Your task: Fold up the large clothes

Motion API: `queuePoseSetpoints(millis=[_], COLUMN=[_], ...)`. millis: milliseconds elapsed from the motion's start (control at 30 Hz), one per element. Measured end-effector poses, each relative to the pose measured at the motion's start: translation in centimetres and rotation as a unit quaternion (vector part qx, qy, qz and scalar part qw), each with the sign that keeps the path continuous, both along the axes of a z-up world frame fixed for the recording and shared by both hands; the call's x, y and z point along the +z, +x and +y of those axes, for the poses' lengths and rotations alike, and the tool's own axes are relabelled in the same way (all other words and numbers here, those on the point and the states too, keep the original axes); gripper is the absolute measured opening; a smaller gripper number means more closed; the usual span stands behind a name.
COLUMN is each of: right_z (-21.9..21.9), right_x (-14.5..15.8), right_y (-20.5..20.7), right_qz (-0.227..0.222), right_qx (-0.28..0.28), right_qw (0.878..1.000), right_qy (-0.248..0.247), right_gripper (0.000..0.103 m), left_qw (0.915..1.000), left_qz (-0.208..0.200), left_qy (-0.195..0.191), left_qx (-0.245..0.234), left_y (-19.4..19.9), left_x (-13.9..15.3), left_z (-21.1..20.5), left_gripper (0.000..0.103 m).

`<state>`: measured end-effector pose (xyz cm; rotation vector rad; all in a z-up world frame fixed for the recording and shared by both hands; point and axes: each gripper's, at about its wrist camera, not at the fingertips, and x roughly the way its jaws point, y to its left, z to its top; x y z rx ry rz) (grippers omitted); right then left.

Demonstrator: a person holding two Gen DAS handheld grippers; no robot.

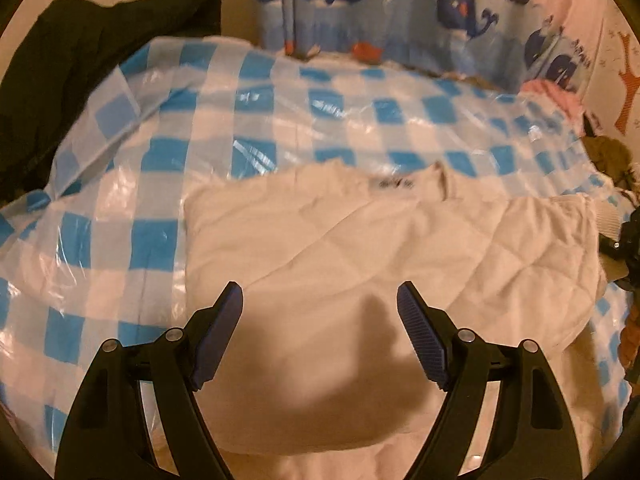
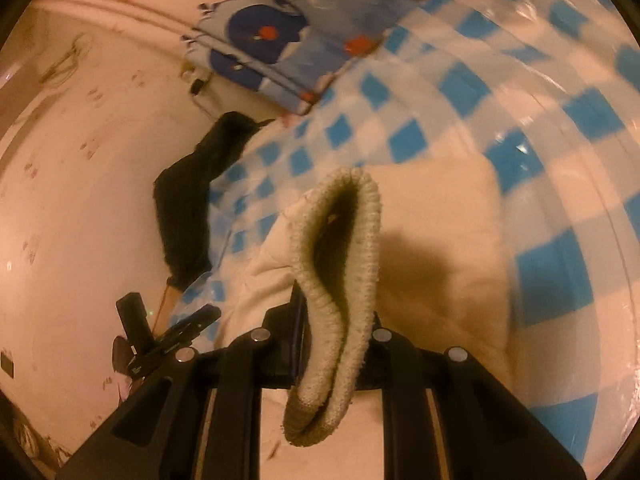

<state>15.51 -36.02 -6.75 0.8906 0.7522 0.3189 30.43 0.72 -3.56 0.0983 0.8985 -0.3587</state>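
Note:
A cream sweatshirt (image 1: 360,240) lies spread on a blue-and-white checked plastic sheet (image 1: 248,120), its collar at the far edge. My left gripper (image 1: 320,300) is open and empty, hovering just above the garment's near part. In the right wrist view my right gripper (image 2: 336,320) is shut on the sweatshirt's ribbed cuff (image 2: 340,264), which loops up between the fingers above the garment body (image 2: 440,248). The left gripper also shows in the right wrist view (image 2: 176,336) at lower left.
A dark garment (image 1: 80,72) lies at the far left of the sheet; it also shows in the right wrist view (image 2: 192,200). A whale-print fabric (image 1: 400,12) stands at the back. Pink cloth (image 1: 556,96) and dark items (image 1: 616,160) sit at the right edge.

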Motion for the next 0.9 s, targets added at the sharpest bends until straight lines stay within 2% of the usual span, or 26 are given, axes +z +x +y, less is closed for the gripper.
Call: queuePoseSetpoints(millis=[167, 300, 367, 400, 500, 533, 667, 733, 767, 833, 900], right_z=[0.1, -0.1, -0.4, -0.9, -2.0, -2.4, -2.8, -2.5, -2.3, -0.9, 0.7], right_x=[-0.5, -3.8, -5.3, -5.8, -5.5, -5.3, -5.2, -3.1, -1.8, 1.2, 2.7], right_y=[-0.1, 0.8, 0.6, 0.3, -1.2, -1.6, -2.0, -2.9, -3.4, -4.4, -4.2], right_qz=[-0.002, 0.065, 0.094, 0.098, 0.082, 0.08, 0.109, 0.103, 0.085, 0.013, -0.023], right_qx=[0.004, 0.002, 0.0, -0.001, -0.015, -0.018, -0.024, -0.058, -0.075, -0.085, -0.062], right_qw=[1.0, 0.998, 0.996, 0.995, 0.995, 0.996, 0.994, 0.99, 0.988, 0.986, 0.983], right_qy=[-0.02, -0.007, 0.013, 0.033, 0.051, 0.043, 0.003, -0.076, -0.104, -0.146, -0.172], right_gripper=[0.017, 0.02, 0.031, 0.034, 0.047, 0.051, 0.051, 0.051, 0.051, 0.052, 0.062], left_qw=[0.9997, 0.9993, 0.9989, 0.9987, 0.9983, 0.9983, 0.9979, 0.9978, 0.9978, 0.9983, 0.9987], left_qz=[0.011, 0.02, 0.023, 0.022, 0.018, 0.015, 0.027, 0.023, 0.018, 0.009, 0.004], left_qy=[0.013, 0.02, 0.035, 0.04, 0.052, 0.053, 0.052, 0.053, 0.052, 0.039, 0.025], left_qx=[0.016, 0.023, 0.022, 0.021, 0.019, 0.02, 0.029, 0.034, 0.036, 0.043, 0.044], left_y=[1.0, 1.6, 1.7, 1.7, 1.5, 1.4, 1.8, 1.7, 1.5, 1.2, 1.1], left_x=[-2.2, -3.8, -4.5, -4.6, -4.0, -3.8, -4.3, -4.0, -3.8, -3.4, -3.4], left_z=[0.8, 1.2, 0.9, 0.8, 0.7, 0.7, 1.4, 1.4, 1.4, 1.7, 1.8], left_gripper=[0.076, 0.076, 0.076, 0.076, 0.076, 0.076, 0.077, 0.077, 0.077, 0.077, 0.077])
